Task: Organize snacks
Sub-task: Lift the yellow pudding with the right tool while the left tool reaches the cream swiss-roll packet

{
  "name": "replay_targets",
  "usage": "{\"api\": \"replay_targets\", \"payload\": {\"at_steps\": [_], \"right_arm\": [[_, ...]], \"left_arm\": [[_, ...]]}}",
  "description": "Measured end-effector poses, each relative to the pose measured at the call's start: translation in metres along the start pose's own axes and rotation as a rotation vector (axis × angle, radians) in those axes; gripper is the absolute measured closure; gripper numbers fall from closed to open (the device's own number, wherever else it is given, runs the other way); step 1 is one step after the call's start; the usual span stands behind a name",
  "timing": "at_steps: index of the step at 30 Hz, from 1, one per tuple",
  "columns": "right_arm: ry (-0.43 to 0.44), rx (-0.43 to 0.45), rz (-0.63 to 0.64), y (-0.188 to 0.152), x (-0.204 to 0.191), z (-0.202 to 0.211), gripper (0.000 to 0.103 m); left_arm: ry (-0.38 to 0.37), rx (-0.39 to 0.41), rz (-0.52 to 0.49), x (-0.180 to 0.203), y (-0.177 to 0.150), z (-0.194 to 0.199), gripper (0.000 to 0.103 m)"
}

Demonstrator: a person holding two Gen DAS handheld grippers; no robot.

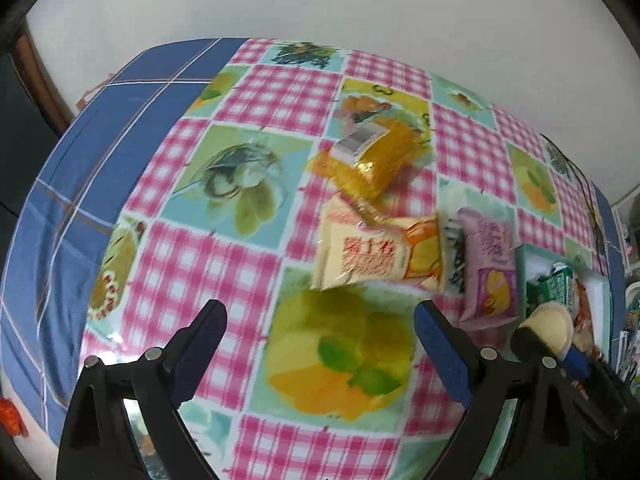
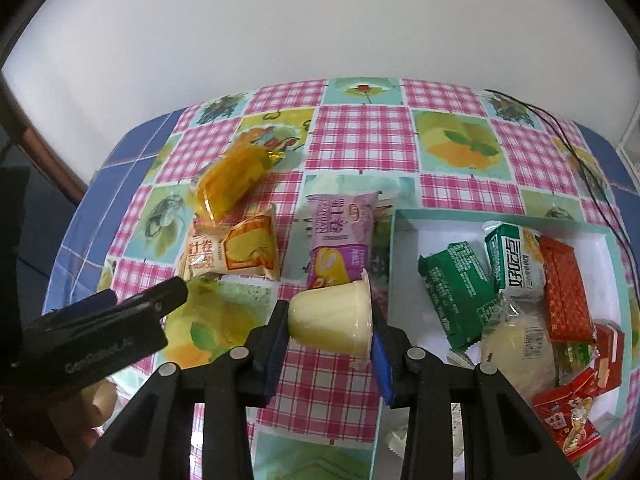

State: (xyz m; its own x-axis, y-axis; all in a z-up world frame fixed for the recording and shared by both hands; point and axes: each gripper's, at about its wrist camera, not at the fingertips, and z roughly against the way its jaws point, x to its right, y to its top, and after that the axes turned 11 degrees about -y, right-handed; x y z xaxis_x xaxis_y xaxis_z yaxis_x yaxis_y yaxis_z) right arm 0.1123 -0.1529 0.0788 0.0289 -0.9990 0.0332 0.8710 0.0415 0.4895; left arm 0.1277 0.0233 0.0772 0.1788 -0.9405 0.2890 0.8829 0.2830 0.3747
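My right gripper [image 2: 330, 322] pinches a cream pudding cup [image 2: 332, 320] sideways between its jaws, lifted above the counter [image 2: 360, 136] just left of the teal box [image 2: 404, 216] of snacks. My left gripper [image 1: 320, 344] hangs with jaws spread and empty. I judge the step a carry; next comes swinging right over the box and letting go.

Right gripper [image 2: 330, 354] jaws clamped; left gripper [image 1: 320, 356] jaws spread wide.

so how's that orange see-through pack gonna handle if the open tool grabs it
The orange see-through pack looks like crinkly film, so probably floppy and slippery. It rests partly on the cream roll packet, so lifting it may drag that. Likely light.
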Motion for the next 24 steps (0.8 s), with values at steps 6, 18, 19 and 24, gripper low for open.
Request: {"api": "replay_targets", "payload": {"at_steps": [6,18,19,24], "right_arm": [[0.007,-0.009,-0.017,0.003,0.006,-0.004,0.063],[0.024,-0.015,-0.022,0.003,0.006,-0.004,0.063],[0.025,-0.017,-0.022,0.002,0.006,-0.004,0.063],[0.031,-0.028,-0.022,0.001,0.005,-0.007,0.063]], "left_arm": [[-0.023,0.033,-0.024,0.008,0.015,-0.008,0.008],[0.085,0.073,0.054,-0.026,0.043,-0.035,0.008],[0.096,0.077,0.065,-0.03,0.043,-0.036,0.008],[0.133,0.097,0.087,-0.039,0.045,-0.04,0.008]]}}
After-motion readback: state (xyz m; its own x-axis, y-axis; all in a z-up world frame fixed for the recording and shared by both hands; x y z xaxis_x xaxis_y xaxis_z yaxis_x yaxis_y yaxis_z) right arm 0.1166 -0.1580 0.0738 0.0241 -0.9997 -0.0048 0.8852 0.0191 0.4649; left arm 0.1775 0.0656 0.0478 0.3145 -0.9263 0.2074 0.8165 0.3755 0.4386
